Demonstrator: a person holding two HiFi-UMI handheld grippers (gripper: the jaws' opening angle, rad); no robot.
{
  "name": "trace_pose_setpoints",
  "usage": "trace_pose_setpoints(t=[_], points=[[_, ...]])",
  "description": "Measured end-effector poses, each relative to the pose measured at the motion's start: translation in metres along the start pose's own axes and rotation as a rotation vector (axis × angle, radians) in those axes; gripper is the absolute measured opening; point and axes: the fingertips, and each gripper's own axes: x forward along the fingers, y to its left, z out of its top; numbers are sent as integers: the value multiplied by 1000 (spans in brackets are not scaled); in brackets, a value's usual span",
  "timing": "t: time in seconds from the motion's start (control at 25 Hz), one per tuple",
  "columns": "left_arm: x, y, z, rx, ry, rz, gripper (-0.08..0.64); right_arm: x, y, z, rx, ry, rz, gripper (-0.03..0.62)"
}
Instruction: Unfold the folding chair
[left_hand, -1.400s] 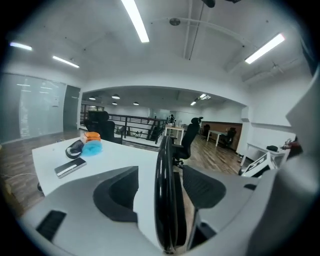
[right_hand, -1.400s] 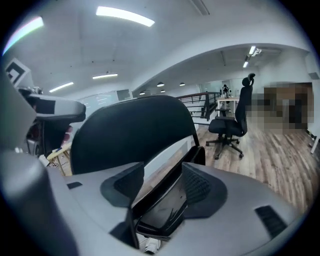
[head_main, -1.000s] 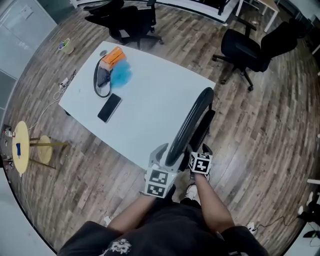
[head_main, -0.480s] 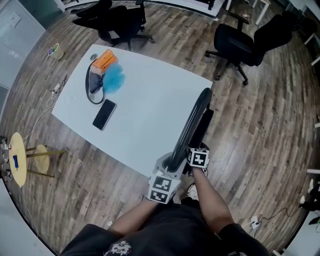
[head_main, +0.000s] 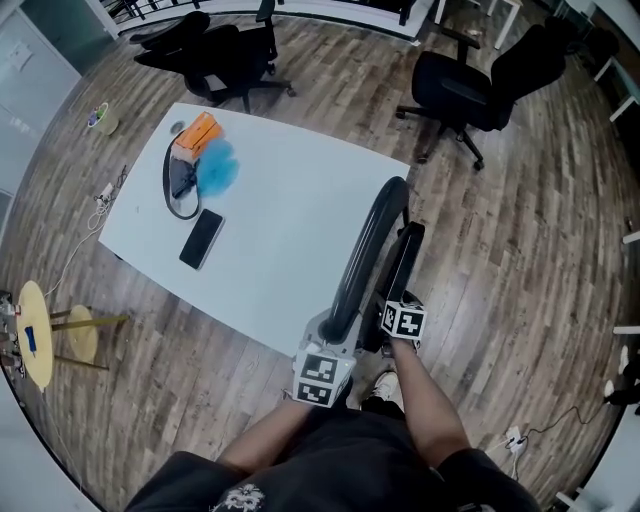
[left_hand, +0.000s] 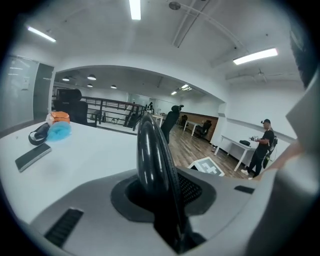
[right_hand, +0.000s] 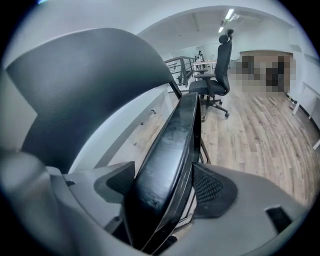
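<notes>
Nearest to the person, each claw carried a cube with black-and-white square markers (head_main: 322, 375). The left claw (left_hand: 160, 190), made of matte grey plastic, was closing its jaws around the glossy black curved rim (left_hand: 150, 150) of the backrest. The rim stood between the pads, and a narrow dark gap still showed at its left side. The right claw (right_hand: 167, 185) was opening widely. The thick black seat panel (right_hand: 170, 150), smooth and a little scuffed, stood between its mesh-textured pads, which did not press on it.

The folding chair (head_main: 370, 250) was still folded flat. It stood upright on the wooden plank floor (head_main: 520, 260), touching the near right edge of the white bench (head_main: 290, 220).

On the far left part of the bench lay a flat black phone (head_main: 202, 238). Beyond it were a black cord loop (head_main: 170, 190), a fluffy blue thing (head_main: 218, 168) and an orange packet (head_main: 195, 132), all close together.

Further away, two black office chairs (head_main: 470, 90) stood on the floor.
</notes>
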Motion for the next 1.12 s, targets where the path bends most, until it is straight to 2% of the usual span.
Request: trace_pose_setpoints(t=[0.12, 0.28, 0.48, 0.68, 0.92, 1.12], points=[[2, -10, 3, -43, 4, -24, 97, -6, -10, 0, 8, -6, 1, 337], [2, -20, 6, -48, -10, -29, 97, -16, -21, -1, 10, -14, -10, 337], [3, -7, -1, -82, 6, -9, 90, -26, -48, -14, 48, -22, -4, 336], [8, -10, -2, -68, 16, -16, 86, -33, -78, -21, 76, 0, 27, 336], [14, -34, -6, -61, 21, -18, 86, -50, -119, -37, 152, -38, 57, 334], [26, -62, -16, -94, 39, 16, 87, -64, -172, -55, 254, -90, 124, 296]])
